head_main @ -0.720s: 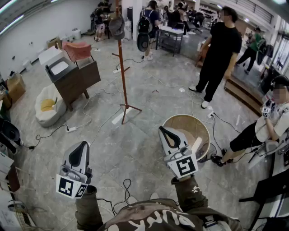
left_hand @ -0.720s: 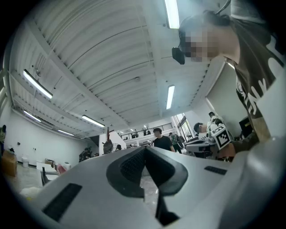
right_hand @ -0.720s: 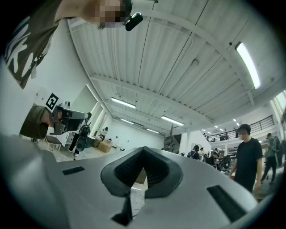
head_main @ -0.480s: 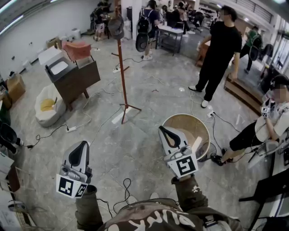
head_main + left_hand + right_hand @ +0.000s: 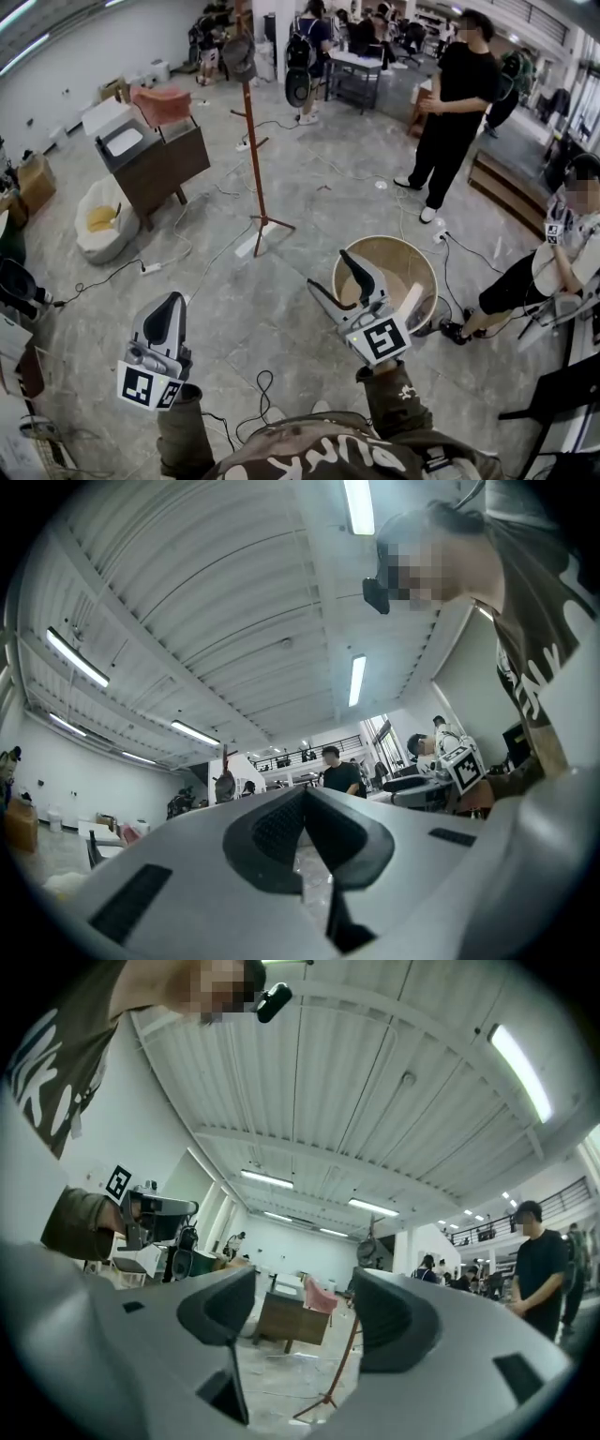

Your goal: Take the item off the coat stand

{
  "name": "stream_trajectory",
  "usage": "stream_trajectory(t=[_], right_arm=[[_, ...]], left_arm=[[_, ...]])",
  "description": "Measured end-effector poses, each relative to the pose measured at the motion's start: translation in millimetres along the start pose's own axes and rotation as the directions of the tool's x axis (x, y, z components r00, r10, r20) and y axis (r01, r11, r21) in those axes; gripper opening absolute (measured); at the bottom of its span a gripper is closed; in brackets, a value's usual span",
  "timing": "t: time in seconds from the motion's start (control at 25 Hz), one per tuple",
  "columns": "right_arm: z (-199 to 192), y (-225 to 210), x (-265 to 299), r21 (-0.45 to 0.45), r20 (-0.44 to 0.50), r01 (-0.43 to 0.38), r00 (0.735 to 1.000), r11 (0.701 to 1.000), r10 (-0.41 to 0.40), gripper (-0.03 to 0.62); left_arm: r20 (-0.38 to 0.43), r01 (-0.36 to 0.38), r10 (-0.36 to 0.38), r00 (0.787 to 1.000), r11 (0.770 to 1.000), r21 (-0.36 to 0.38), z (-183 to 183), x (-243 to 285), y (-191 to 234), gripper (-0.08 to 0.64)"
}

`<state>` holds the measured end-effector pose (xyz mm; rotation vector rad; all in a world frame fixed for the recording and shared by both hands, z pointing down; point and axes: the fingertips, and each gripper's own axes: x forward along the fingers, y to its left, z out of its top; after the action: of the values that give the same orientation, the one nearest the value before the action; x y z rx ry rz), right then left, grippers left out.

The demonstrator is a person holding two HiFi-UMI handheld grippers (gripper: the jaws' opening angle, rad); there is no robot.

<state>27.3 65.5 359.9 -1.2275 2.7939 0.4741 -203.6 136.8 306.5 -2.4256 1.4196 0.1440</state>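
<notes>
The coat stand (image 5: 255, 150) is a thin red-brown pole on a cross foot, far ahead across the floor. A dark hat (image 5: 240, 56) hangs at its top. My left gripper (image 5: 169, 319) is low at the left, jaws shut with nothing between them. To the right, my right gripper (image 5: 328, 272) stands open and empty, over the floor beside a round basket. The right gripper view shows the coat stand (image 5: 352, 1354) and hat (image 5: 367, 1252) in the gap of the right gripper (image 5: 300, 1307). Past the closed left gripper (image 5: 305, 803) the hat (image 5: 223, 785) looks small and distant.
A round tan basket (image 5: 422, 262) sits by my right gripper. A dark wooden cabinet (image 5: 155, 164) and a white beanbag (image 5: 98, 220) stand left of the stand. One person in black (image 5: 459, 103) stands at right, another (image 5: 562, 262) sits. Cables cross the floor.
The right gripper's jaws have spread apart from shut and it has turned a little toward the left. The left gripper has stayed put.
</notes>
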Motion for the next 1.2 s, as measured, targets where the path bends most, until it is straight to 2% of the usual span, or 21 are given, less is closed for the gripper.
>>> stream_trajectory(t=[0.04,0.08,0.16,0.28,0.76,1.2], right_arm=[[-3.5,0.0,1.9,0.003,-0.010,-0.020,1.000,1.000,0.020,0.346],[-5.3,-1.1,3.7,-0.004,-0.012,-0.032,0.999,0.999,0.032,0.381],[-8.2,-4.4,5.3,-0.022,-0.011,-0.046,0.999,0.999,0.046,0.489],[-12.6,-10.8,1.7,-0.017,-0.015,-0.063,0.998,0.998,0.062,0.549],[-27.8,-62.7,-19.9,-0.001,-0.007,-0.072,0.997,0.997,0.072,0.578],[-50.5,-95.8,18.7,-0.010,-0.019,-0.055,0.998,0.998,0.055,0.584]], left_arm=[[0.001,-0.002,0.002,1.000,1.000,0.001,0.3,2.2,-1.2,0.003],[-0.001,-0.001,0.001,1.000,1.000,0.001,-0.4,4.7,-3.0,0.003],[-0.004,-0.003,0.003,1.000,1.000,0.000,-1.9,9.8,-7.4,0.003],[-0.007,-0.004,0.004,1.000,1.000,0.000,-2.3,17.0,-16.7,0.003],[-0.050,-0.011,0.011,0.999,1.000,0.007,-8.7,51.0,-59.1,0.003],[-0.047,-0.004,0.003,0.999,1.000,-0.015,-41.0,93.9,-30.7,0.003]])
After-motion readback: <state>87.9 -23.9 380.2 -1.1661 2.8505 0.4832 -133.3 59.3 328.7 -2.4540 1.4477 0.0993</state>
